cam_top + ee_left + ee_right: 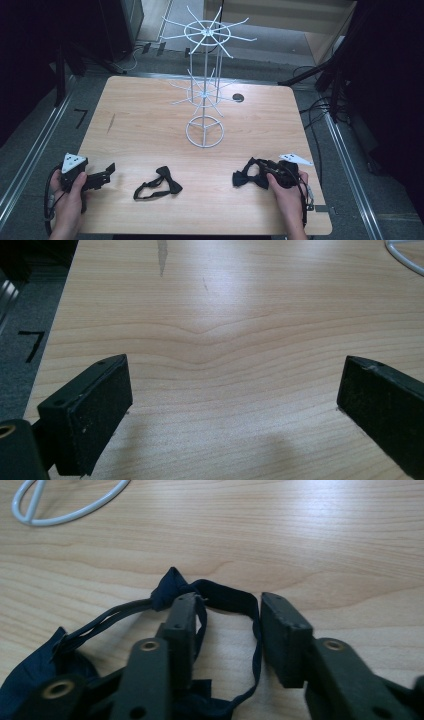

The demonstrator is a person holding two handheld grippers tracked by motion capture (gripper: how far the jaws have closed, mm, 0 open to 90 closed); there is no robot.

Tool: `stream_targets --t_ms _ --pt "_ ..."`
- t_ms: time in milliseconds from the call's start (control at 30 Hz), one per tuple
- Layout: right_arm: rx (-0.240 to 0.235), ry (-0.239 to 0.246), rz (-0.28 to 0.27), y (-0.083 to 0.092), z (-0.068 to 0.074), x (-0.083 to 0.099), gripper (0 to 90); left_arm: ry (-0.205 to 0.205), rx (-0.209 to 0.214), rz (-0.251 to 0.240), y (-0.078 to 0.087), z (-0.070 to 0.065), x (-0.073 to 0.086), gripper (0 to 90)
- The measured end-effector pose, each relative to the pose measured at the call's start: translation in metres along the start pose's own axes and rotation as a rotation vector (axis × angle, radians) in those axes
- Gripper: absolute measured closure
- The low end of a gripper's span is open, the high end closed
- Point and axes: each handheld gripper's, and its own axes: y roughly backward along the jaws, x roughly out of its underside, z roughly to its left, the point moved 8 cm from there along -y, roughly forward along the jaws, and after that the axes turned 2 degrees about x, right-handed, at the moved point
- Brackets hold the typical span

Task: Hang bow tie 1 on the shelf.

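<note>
**Right tongs straddle a bow tie strap at the worktop's near edge**

Nearest the high camera, two hands come in over the near edge of the wooden worktop [150, 125], each holding a pair of tongs. On the left, the left tongs [107, 172] sit low over bare wood near the near-left corner, and in the left gripper view their two black jaws stand wide apart with nothing between them. Just to their right a black bow tie [159, 184] lies flat on the worktop, its thin strap looped out to one side, apart from both tongs. Farther back, near the middle, stands a white wire display rack [205, 75], its ring base resting on the wood and its two tiers of spokes fanning out above. On the right, a second bow tie [246, 177] lies at the tips of the right tongs [263, 172]. In the right gripper view [227, 612] the jaws are part-way open: the dark navy strap [227, 600] runs across the gap and drapes over the left jaw, while the right jaw stands just clear of it, so the tie is not clamped.
</note>
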Motion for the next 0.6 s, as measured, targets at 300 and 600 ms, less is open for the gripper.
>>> stream_targets --t_ms 300,600 --pt "0.005 0.014 0.014 0.000 0.004 0.006 79.3 0.003 0.005 0.000 0.000 0.000 0.000 1.5" --pt "-0.026 0.027 -0.021 0.005 0.014 0.003 90.0 0.001 0.004 -0.003 0.000 0.000 0.000 1.5"
